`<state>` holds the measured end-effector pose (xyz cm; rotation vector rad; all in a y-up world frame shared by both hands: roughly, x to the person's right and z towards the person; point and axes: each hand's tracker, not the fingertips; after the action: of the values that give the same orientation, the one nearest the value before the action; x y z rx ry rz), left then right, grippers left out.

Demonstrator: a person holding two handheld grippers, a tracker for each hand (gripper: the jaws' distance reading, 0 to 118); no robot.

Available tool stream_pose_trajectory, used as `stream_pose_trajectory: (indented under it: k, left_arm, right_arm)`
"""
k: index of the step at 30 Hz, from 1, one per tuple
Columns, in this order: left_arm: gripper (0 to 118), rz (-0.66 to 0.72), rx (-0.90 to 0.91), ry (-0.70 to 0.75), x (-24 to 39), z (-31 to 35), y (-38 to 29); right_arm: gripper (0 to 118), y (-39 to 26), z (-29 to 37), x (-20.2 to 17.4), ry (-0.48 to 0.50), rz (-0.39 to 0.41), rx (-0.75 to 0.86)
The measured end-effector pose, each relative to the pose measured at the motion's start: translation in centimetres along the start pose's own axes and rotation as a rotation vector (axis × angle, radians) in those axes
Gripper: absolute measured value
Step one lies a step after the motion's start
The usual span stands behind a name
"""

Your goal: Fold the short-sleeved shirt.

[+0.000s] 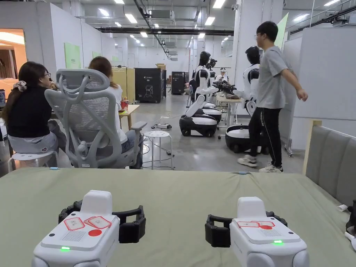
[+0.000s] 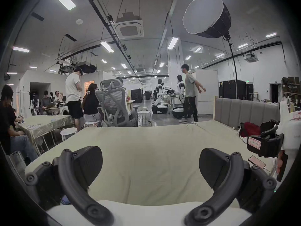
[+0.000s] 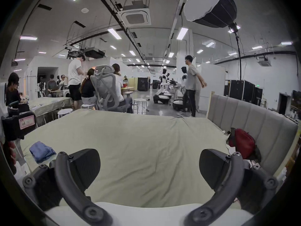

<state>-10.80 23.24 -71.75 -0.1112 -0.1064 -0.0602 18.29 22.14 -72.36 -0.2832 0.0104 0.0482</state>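
Both grippers hang low over the near edge of the bed (image 1: 180, 194), side by side and pointing across it toward the room, and neither has anything in it. The left gripper (image 2: 150, 167) has its jaws spread wide with only bare green sheet between them, and the right gripper (image 3: 149, 169) is just as wide and just as empty. The only garment I can find is a small blue bundle (image 3: 42, 151) in the right gripper view, crumpled on the sheet near the bed's left edge; I take it for the shirt, though it is too bunched to be sure of its sleeves or which way its length runs. It lies off to the left of both grippers, a little ahead of the jaws, so the left gripper looks much the nearer and the right would have to cross over. Folding has not started, I'd say: the bundle first needs fetching to the open middle and spreading flat. A red bag (image 3: 241, 144) sits against the grey headboard (image 3: 254, 120) on the far right, well apart from all this.
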Motion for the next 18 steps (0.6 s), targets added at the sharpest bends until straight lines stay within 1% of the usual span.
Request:
stream_pose_trajectory:
  k: [3, 6, 9, 14, 18]
  left_arm:
    - [118, 0.001, -0.004, -0.004, 0.14, -0.02, -0.07]
    - [118, 0.0, -0.006, -0.003, 0.26, -0.04, -0.14]
    - [118, 0.003, -0.005, 0.001, 0.28, -0.04, -0.12]
    - [118, 0.001, -0.002, 0.004, 0.32, 0.06, -0.01]
    - [118, 0.002, -0.004, 0.005, 0.31, 0.07, -0.14]
  right_arm:
    - [118, -0.21, 0.05, 0.08, 0.001, -0.025, -0.002]
    - [118, -0.3, 0.21, 0.13, -0.009, -0.075, -0.017]
    - [118, -0.25, 0.11, 0.13, -0.017, -0.055, -0.027]
    - [118, -0.26, 0.16, 0.55, -0.01, -0.08, -0.024]
    - [118, 0.15, 0.13, 0.47, -0.015, -0.078, -0.05]
